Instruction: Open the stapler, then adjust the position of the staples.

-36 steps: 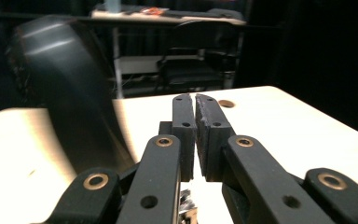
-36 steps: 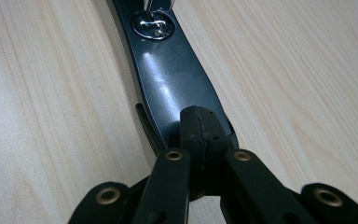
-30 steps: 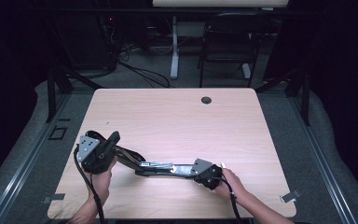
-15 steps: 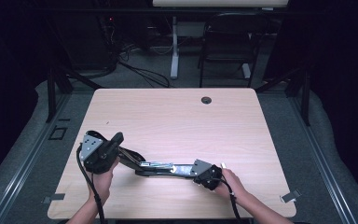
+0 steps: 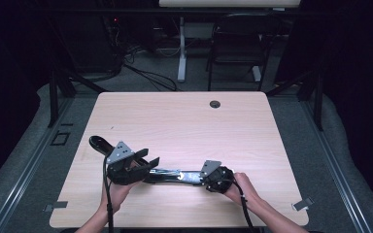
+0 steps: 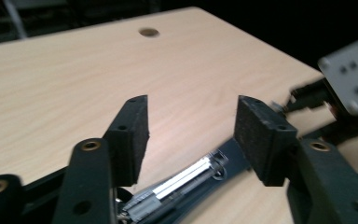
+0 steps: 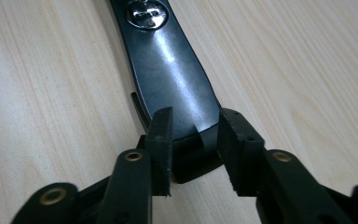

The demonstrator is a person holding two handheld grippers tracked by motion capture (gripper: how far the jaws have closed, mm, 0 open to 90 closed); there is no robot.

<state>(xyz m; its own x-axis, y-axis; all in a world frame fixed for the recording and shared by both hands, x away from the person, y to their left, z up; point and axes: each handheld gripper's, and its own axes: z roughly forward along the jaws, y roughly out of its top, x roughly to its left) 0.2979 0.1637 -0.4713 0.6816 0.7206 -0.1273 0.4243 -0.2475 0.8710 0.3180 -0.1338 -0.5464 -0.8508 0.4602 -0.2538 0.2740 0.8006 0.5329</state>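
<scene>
1 table (image 5: 184, 121) is seen in the high view, with 1 round hole (image 5: 215, 104) near its far edge at about 1 o'clock from the table centre. 1 chair (image 5: 235, 48) stands beyond the table at 12 o'clock.

1 stapler (image 5: 175, 174) is laid flat on the table near the 6 o'clock edge, with its long axis set from 9 o'clock to 3 o'clock. It is opened out: a metal staple channel (image 6: 182, 184) is exposed at 1 end and a glossy black arm (image 7: 172, 70) with 1 round emblem forms the other.

2 grippers are counted, each held in 1 hand.

The left gripper (image 5: 148, 158) is held by the left hand (image 5: 116, 191) at the 9 o'clock end of the stapler. Its 2 jaws have just been opening and are released. In the left gripper view (image 6: 191, 135) nothing is clamped between the 2 pads; the staple channel lies lower, at 6 o'clock.

The right gripper (image 5: 200, 177) is held by the right hand (image 5: 243, 187) at the 3 o'clock end. Its 2 jaws have just been opening and are slackened. In the right gripper view (image 7: 191, 140) the end of the black arm sits between the 2 pads, close to both; firm pressing is not seen.
</scene>
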